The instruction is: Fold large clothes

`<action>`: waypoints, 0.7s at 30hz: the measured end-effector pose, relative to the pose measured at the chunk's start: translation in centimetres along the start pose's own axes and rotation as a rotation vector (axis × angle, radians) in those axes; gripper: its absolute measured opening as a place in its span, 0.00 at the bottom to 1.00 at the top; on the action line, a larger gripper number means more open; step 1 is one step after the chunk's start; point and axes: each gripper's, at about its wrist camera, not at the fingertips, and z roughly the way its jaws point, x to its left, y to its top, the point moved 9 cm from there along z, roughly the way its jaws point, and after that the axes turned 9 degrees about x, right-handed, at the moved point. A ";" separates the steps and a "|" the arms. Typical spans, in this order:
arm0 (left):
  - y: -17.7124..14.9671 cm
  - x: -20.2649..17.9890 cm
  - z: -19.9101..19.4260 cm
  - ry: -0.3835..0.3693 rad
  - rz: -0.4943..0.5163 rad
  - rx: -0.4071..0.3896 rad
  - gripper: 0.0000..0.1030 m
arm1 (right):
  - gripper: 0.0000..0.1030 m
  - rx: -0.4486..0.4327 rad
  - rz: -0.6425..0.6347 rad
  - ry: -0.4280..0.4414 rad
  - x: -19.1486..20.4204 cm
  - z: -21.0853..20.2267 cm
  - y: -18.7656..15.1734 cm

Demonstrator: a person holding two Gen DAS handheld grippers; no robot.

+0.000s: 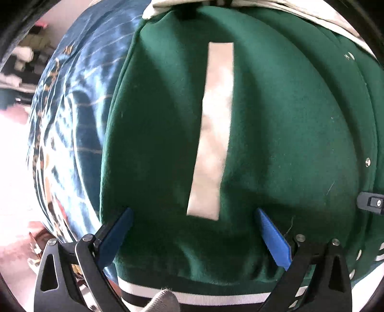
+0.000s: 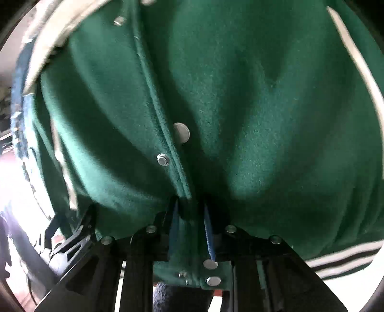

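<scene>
A green varsity jacket (image 1: 276, 120) lies spread out and fills both views. It has a white pocket strip (image 1: 213, 129), a striped black-and-white hem (image 1: 216, 296) and metal snaps (image 2: 181, 132) along its front edge. My left gripper (image 1: 194, 213) hovers just over the cloth near the hem. It is open, its blue pads (image 1: 120, 235) stand wide on either side of the strip's lower end, and nothing is between them. My right gripper (image 2: 191, 205) is shut on the jacket's snap edge (image 2: 189, 240), with a fold of green cloth pinched between its blue pads (image 2: 208, 230).
A blue tie-dye cloth (image 1: 72, 108) lies under the jacket and shows on the left. Cream sleeve fabric (image 1: 324, 19) runs along the jacket's far side. Part of the other gripper (image 1: 370, 202) shows at the right edge. A cluttered room (image 1: 26, 52) lies beyond on the left.
</scene>
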 end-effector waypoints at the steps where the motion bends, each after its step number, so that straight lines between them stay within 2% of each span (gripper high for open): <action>1: 0.1 -0.1 -0.4 -0.008 0.002 0.001 1.00 | 0.21 0.014 0.006 -0.008 0.2 -0.3 0.0; 2: 0.4 -0.1 -1.1 -0.025 -0.003 -0.007 1.00 | 0.22 0.030 0.009 0.005 1.2 -0.9 0.0; 4: 1.1 0.1 -3.2 -0.052 -0.023 -0.042 1.00 | 0.23 0.022 0.026 0.084 2.5 -3.2 -0.3; 5: 1.6 0.2 -4.4 -0.064 -0.031 -0.065 1.00 | 0.28 0.013 0.038 0.111 2.2 -4.4 -0.5; 6: 2.1 0.2 -5.3 -0.069 -0.038 -0.082 1.00 | 0.37 -0.002 0.055 0.136 1.5 -6.2 -0.8; 7: 2.8 0.1 -6.6 -0.073 -0.046 -0.102 1.00 | 0.40 -0.015 0.069 0.142 0.7 -7.3 -1.0; 10: 5.0 -1.8 -8.9 -0.101 -0.059 -0.132 1.00 | 0.44 -0.093 0.148 0.140 -3.7 -12.4 -1.1; 12: 6.2 -3.8 -9.5 -0.127 -0.058 -0.145 1.00 | 0.52 -0.148 0.214 0.110 -8.3 -15.3 -0.6; 13: 6.9 -4.7 -9.3 -0.125 -0.057 -0.145 1.00 | 0.53 -0.167 0.248 0.089 -11.1 -16.3 -0.1; 16: 7.9 -7.1 -8.5 -0.099 -0.057 -0.130 1.00 | 0.53 -0.154 0.330 0.070 -18.3 -16.6 1.5; 18: 7.8 -8.9 -7.4 -0.080 -0.052 -0.102 1.00 | 0.53 -0.113 0.344 0.120 -21.2 -15.0 2.6; 19: 7.9 -9.5 -7.3 -0.070 -0.051 -0.094 1.00 | 0.52 -0.090 0.340 0.150 -22.0 -14.4 2.9; 20: 7.6 -10.6 -6.9 -0.051 -0.053 -0.081 1.00 | 0.38 -0.056 0.324 0.226 -22.2 -13.2 3.3; 21: 7.4 -11.1 -6.9 -0.040 -0.057 -0.075 1.00 | 0.11 -0.037 0.296 0.287 -21.9 -12.5 3.6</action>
